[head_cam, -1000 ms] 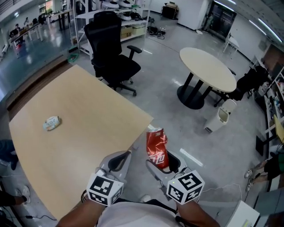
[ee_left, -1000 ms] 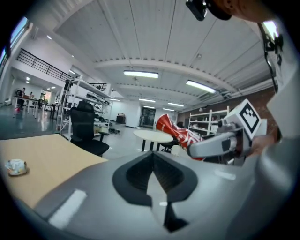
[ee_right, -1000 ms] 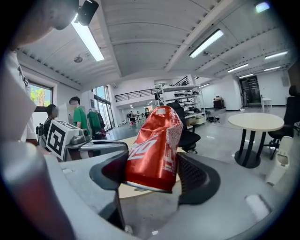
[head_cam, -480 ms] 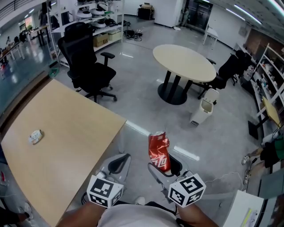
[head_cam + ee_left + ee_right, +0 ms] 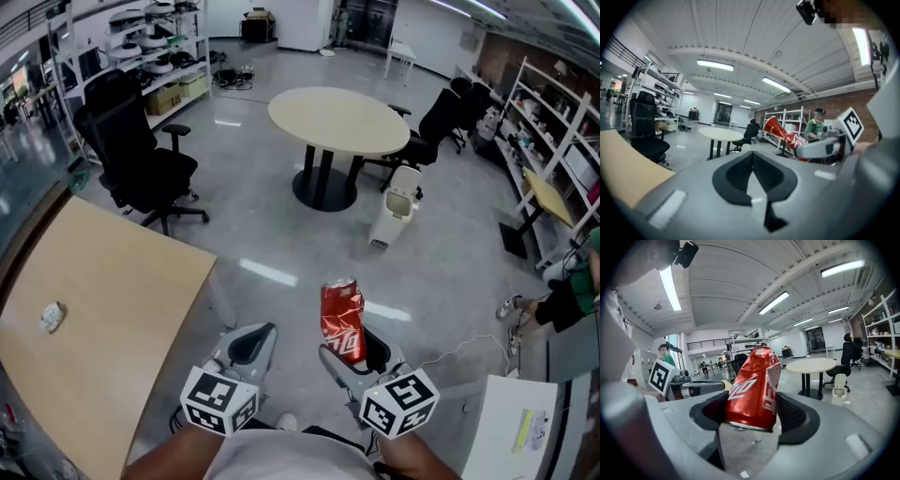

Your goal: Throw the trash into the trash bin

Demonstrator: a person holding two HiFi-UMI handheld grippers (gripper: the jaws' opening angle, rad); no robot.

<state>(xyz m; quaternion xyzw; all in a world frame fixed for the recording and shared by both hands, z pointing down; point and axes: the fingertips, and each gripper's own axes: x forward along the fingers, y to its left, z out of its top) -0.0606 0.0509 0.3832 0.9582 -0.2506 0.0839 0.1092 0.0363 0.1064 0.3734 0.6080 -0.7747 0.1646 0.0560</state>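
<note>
A crushed red soda can (image 5: 342,314) stands upright between the jaws of my right gripper (image 5: 352,352), which is shut on it. In the right gripper view the can (image 5: 752,387) fills the gap of that gripper (image 5: 752,414), with both pads against its sides. My left gripper (image 5: 246,345) is beside it at the left, shut and holding nothing; its pads meet in the left gripper view (image 5: 752,171). A small white trash bin (image 5: 394,219) stands on the floor beside the round table (image 5: 337,120), well ahead of both grippers, and shows again in the right gripper view (image 5: 840,389).
A wooden table (image 5: 103,300) lies at the left with a crumpled scrap (image 5: 52,316) on it. A black office chair (image 5: 131,155) stands beyond it and another (image 5: 441,117) behind the round table. Shelves line the right wall. A person (image 5: 572,291) is at the far right.
The view has swung right, away from the wooden table. The round table and white bin have shifted left toward the middle and look nearer. The right gripper still holds the can.
</note>
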